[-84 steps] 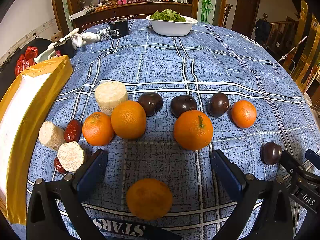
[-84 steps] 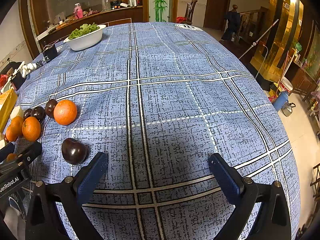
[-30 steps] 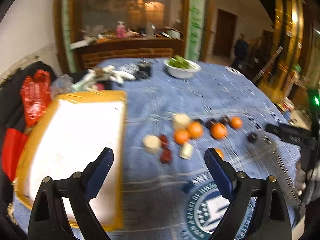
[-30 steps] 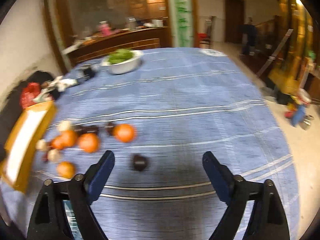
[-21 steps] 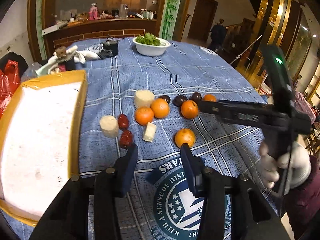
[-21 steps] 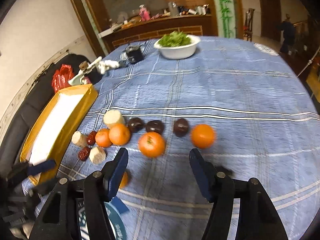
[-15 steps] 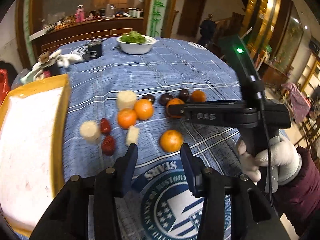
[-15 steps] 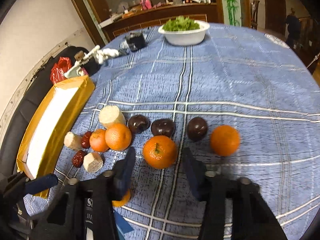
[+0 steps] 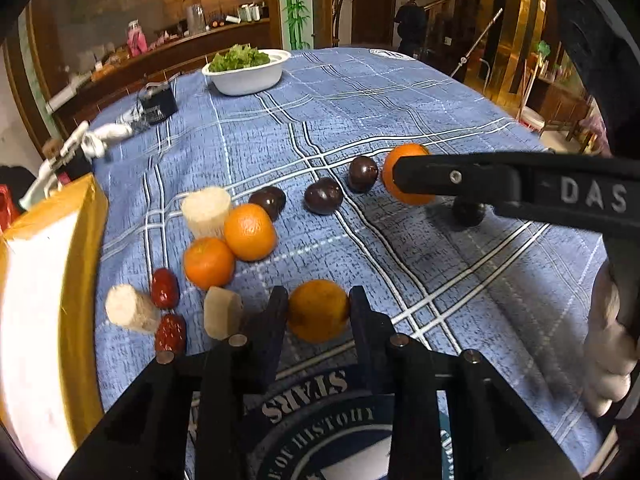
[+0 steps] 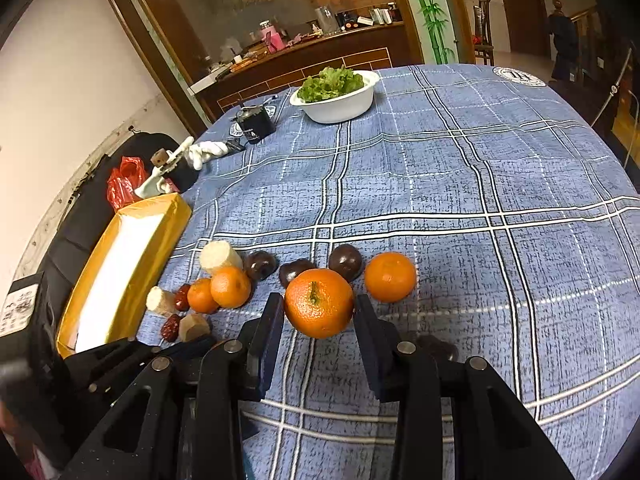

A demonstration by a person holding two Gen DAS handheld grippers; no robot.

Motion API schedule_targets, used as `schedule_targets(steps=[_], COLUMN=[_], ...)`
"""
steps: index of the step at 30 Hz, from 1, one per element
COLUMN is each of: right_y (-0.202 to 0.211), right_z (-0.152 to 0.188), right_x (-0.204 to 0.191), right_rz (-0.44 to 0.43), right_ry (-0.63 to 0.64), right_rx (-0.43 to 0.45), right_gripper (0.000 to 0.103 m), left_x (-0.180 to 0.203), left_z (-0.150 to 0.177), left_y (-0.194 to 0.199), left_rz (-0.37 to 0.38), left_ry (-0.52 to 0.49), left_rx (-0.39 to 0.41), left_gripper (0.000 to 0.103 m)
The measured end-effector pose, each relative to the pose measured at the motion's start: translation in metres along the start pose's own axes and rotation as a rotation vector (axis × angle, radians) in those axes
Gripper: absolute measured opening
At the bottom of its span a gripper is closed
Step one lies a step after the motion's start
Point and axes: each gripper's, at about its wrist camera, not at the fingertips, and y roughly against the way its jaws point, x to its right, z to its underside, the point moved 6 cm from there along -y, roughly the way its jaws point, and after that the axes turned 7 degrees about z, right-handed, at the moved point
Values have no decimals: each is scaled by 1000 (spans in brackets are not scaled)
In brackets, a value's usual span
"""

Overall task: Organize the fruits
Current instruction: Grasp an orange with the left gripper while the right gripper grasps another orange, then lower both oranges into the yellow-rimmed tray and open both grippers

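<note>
On the blue checked cloth lie several oranges, dark round fruits, red dates and pale cut cylinders. In the left wrist view my left gripper (image 9: 318, 308) has the nearest orange (image 9: 318, 312) between its closing jaws, both pads touching it. My right gripper (image 10: 318, 316) is shut on the big stemmed orange (image 10: 319, 303). Its finger (image 9: 460, 178) crosses the left wrist view in front of an orange (image 9: 404, 156). Three dark fruits (image 10: 346, 262) sit just behind the big orange. Another orange (image 10: 390, 277) lies to its right.
A yellow-rimmed white box (image 9: 76, 280) stands along the left. Two oranges (image 9: 250, 232), pale cylinders (image 9: 206, 210) and red dates (image 9: 164, 282) crowd beside it. One dark fruit (image 9: 466, 212) lies apart, under the right gripper. A white bowl of greens (image 10: 340, 100) stands far back.
Both grippers have come down to the fruits and gone from wide open to narrow. The left now brackets the nearest orange, the right the big stemmed one.
</note>
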Motion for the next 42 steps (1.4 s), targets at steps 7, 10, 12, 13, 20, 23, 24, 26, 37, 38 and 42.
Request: schedule_targets(steps=[7,10,12,13,20,23,24,26,37,38,42], right_y=[15,19,18,16,-14,-28,-34,-45,-44,-39,-15], right_z=[3,7,12,16,45,60,67,76,83,81,66], right_x=[-49,-92,-125,-143,-243,-271,-279,-289,-289,-286,-251], right_rz=[-46,-104,-155,-185,-289,-288,-281,-264,-250,-254,-246], right_ry=[72,133,179,198,326,378,394,415,405,399,351], right_rx=[16,16,2,-10,-98,-131,-143,-163,-142,-134,-83], right_gripper=[39,40,40,40,40,40,40,41,48,48,48], left_x=[-47,-90,-128,-142,-233,-244,-247,-251,-237,-233,-207], left_z=[9,21,37,43,95,111,115,117,107,104,89], left_y=[80,127,152,159,177,181,182,184,208,209,211], left_rz=[13,-57,-137,-168,-303,-286,-281,-267,-231,-223,-204], left_ry=[172,261,334,361,567,600,609,618,623,616,546], left_rx=[153,224,248,253,219,218,217,220,294,297,303], left_gripper=[30,30,30,30,31,31,31,33,69,70,72])
